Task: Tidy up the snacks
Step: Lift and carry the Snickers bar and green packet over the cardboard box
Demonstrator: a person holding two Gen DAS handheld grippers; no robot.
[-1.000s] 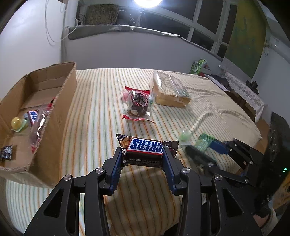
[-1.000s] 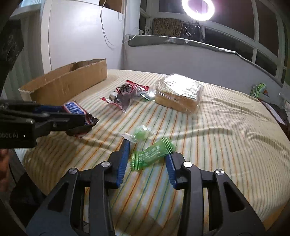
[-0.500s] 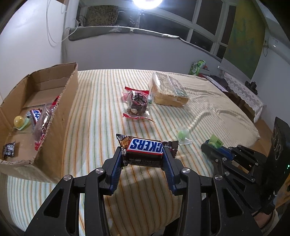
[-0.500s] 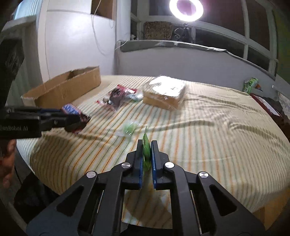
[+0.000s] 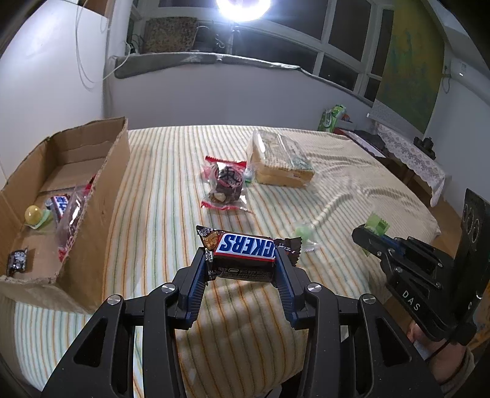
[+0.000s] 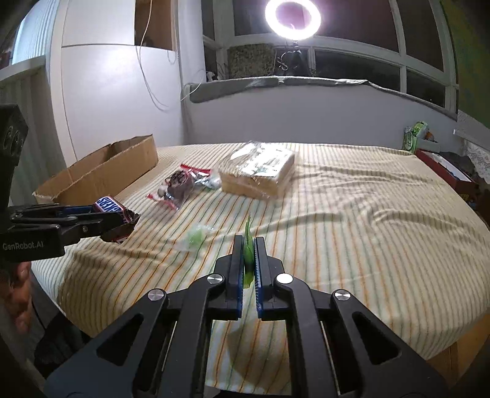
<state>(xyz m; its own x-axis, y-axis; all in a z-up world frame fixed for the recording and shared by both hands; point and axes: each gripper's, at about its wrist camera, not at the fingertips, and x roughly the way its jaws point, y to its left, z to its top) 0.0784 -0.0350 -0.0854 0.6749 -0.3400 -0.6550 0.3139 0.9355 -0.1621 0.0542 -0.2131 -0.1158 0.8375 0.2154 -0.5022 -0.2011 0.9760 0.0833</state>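
Note:
My left gripper [image 5: 243, 260] is shut on a Snickers bar [image 5: 245, 246], held crosswise above the striped bedcover; the bar [image 6: 108, 205] also shows from the side in the right wrist view. My right gripper [image 6: 249, 245] is shut on a thin green candy wrapper [image 6: 248, 245], lifted off the cover; that wrapper [image 5: 378, 225] sticks up from the fingers at right in the left wrist view. A pale green wrapped candy [image 5: 301, 231] lies on the cover between the grippers. The open cardboard box [image 5: 92, 183] at left holds several snacks.
A red-edged bag of dark sweets [image 5: 226, 183] and a clear-wrapped pack of biscuits [image 5: 280, 162] lie mid-bed. A green packet [image 5: 330, 118] and a lace-covered side table [image 5: 410, 156] stand beyond the bed's right edge. A ring light [image 6: 292, 18] glares above the window sill.
The right gripper shut on the green candy wrapper and lifted it off the cover, turning it on edge. The left gripper kept still with the Snickers bar.

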